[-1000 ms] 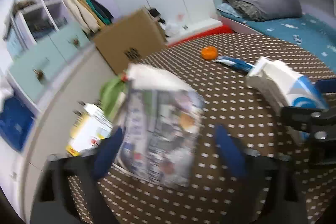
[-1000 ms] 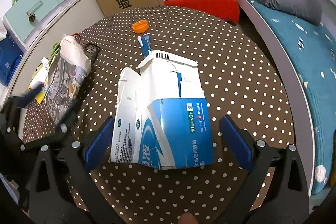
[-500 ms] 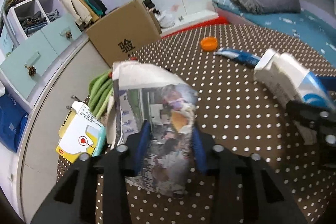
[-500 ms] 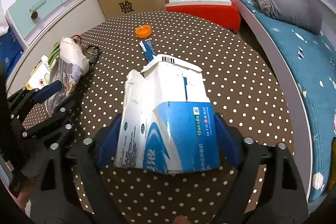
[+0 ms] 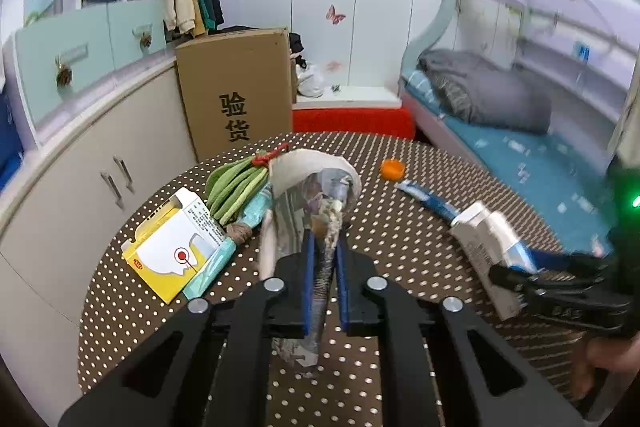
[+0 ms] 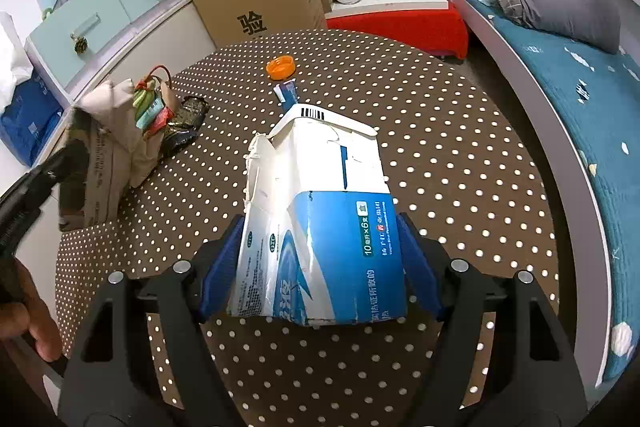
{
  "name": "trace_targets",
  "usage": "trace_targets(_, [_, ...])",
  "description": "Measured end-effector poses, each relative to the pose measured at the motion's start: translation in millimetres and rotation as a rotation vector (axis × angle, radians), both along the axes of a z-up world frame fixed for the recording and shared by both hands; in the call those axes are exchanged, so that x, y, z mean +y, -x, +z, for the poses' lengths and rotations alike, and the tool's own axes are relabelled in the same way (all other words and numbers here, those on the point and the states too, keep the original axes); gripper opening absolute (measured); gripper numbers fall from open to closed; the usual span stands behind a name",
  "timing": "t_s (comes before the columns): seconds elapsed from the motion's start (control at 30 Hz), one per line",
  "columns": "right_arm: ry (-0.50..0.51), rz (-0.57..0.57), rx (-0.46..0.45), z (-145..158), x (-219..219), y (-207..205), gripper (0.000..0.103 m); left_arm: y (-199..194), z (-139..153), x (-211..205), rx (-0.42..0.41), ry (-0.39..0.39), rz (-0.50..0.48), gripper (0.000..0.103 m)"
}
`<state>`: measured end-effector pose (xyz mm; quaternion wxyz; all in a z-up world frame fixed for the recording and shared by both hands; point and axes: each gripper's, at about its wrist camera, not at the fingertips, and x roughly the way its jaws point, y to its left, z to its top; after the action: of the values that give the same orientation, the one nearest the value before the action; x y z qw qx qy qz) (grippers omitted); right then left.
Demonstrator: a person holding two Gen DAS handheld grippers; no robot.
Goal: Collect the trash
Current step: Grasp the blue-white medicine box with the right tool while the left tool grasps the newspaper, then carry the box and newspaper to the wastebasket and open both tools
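My left gripper (image 5: pixel 324 259) is shut on a crumpled printed paper bag (image 5: pixel 316 195), squeezed flat between the blue pads and held upright over the dotted round table (image 5: pixel 400 227). The bag also shows at the left of the right wrist view (image 6: pixel 104 147). My right gripper (image 6: pixel 320 263) is shut on a torn blue-and-white carton (image 6: pixel 320 211), its pads pressing both sides. The carton shows at the right of the left wrist view (image 5: pixel 488 243).
On the table lie an orange cap (image 6: pixel 281 67), a blue tube (image 5: pixel 428 201), a yellow-white box (image 5: pixel 176 251), a green bundle (image 5: pixel 236 183) and a dark wrapper (image 6: pixel 184 125). A cardboard box (image 5: pixel 236 95), cabinets and a bed (image 6: pixel 580 75) surround the table.
Both grippers went from open to shut, the left on the paper bag, the right on the carton. The left view has risen and tilted up, with the bag squeezed thin.
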<state>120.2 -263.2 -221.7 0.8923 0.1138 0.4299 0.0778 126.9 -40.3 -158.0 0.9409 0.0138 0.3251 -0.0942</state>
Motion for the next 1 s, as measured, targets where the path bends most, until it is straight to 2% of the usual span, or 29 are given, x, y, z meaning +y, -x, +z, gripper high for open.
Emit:
trace_targets(0.17, [-0.02,-0.012,-0.018,8.0,-9.3,5.7,0.072,3.8,13.2,9.2,0.016,0.122,-0.026,0.006])
trace_targets(0.27, [-0.024,-0.022,-0.032,13.5,-15.5,8.2,0.072,5.0,16.0,9.0,0.024,0.162,-0.042,0.005])
trace_targets(0.57, [-0.024,-0.042,-0.094,38.5,-30.5,17.6,0.072,7.2,30.8,-13.5,0.006,0.207,-0.109,0.005])
trace_targets(0.8, [-0.02,-0.087,-0.153,64.7,-62.4,22.2,0.072,2.0,57.6,-59.2,-0.024,0.241,-0.221,0.005])
trace_targets(1.0, [-0.016,-0.18,-0.188,83.0,-112.6,28.9,0.072,-6.9,81.8,-115.4,-0.027,0.298,-0.353,0.005])
